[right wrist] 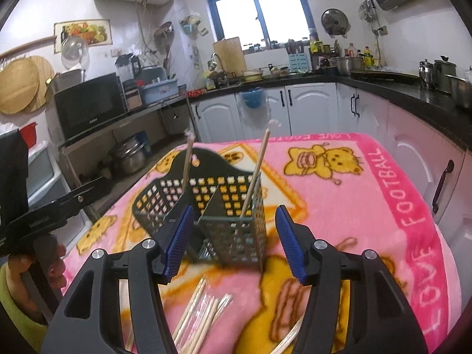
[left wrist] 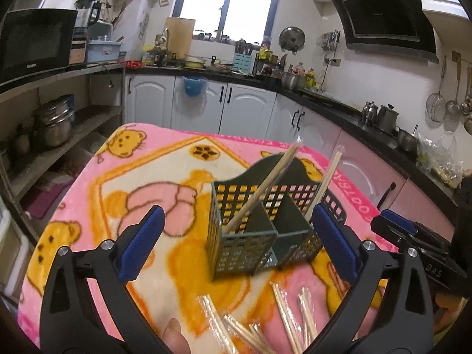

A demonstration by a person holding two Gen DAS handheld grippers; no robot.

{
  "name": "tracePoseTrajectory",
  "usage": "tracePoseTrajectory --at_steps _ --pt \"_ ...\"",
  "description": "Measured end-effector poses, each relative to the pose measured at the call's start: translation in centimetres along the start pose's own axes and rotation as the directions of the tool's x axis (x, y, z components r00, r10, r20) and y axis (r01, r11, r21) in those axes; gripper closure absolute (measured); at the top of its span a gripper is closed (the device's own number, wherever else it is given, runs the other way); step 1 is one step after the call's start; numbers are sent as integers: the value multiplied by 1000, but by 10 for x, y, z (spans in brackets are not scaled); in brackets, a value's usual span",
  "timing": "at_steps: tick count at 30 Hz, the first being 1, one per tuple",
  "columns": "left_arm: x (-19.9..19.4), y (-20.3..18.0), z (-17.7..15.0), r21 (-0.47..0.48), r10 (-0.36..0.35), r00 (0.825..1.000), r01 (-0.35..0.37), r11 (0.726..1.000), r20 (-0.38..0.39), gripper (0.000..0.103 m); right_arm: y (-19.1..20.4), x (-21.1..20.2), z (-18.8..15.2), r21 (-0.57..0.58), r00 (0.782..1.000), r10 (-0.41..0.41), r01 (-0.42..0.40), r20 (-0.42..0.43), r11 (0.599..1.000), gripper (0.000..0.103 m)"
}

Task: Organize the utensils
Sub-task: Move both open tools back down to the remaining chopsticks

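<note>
A dark green perforated utensil holder (left wrist: 244, 250) stands on the pink blanket, split into compartments. One wrapped pair of chopsticks (left wrist: 265, 188) leans in its left compartment, and another pair (left wrist: 324, 183) leans at its right side. Several loose wrapped chopsticks (left wrist: 250, 333) lie on the blanket in front of it. My left gripper (left wrist: 237, 218) is wide open just short of the holder, touching nothing. My right gripper (right wrist: 234, 215) is partly open, nothing between its blue pads (right wrist: 180, 242), with the holder (right wrist: 230, 236) just beyond and loose chopsticks (right wrist: 203, 309) below.
The pink bear blanket (right wrist: 368, 206) covers the table. White cabinets (left wrist: 247, 103) and a black counter run behind and to the right. A shelf with steel pots (left wrist: 54, 124) and a microwave (left wrist: 35, 44) stand to the left. A person's hand (right wrist: 56, 262) holds the left gripper.
</note>
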State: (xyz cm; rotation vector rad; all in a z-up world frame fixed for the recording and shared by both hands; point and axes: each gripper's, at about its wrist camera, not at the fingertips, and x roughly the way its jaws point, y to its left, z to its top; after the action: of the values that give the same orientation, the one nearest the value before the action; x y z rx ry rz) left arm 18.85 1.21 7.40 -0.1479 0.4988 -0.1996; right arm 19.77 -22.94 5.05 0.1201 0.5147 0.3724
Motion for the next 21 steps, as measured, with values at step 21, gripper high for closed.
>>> tracePoseTrajectory --at_steps 21 --pt "8 30 -57 -64 20 987 -31 997 -158 11 28 9 -47 -79 985 29 -43 -167 996 62"
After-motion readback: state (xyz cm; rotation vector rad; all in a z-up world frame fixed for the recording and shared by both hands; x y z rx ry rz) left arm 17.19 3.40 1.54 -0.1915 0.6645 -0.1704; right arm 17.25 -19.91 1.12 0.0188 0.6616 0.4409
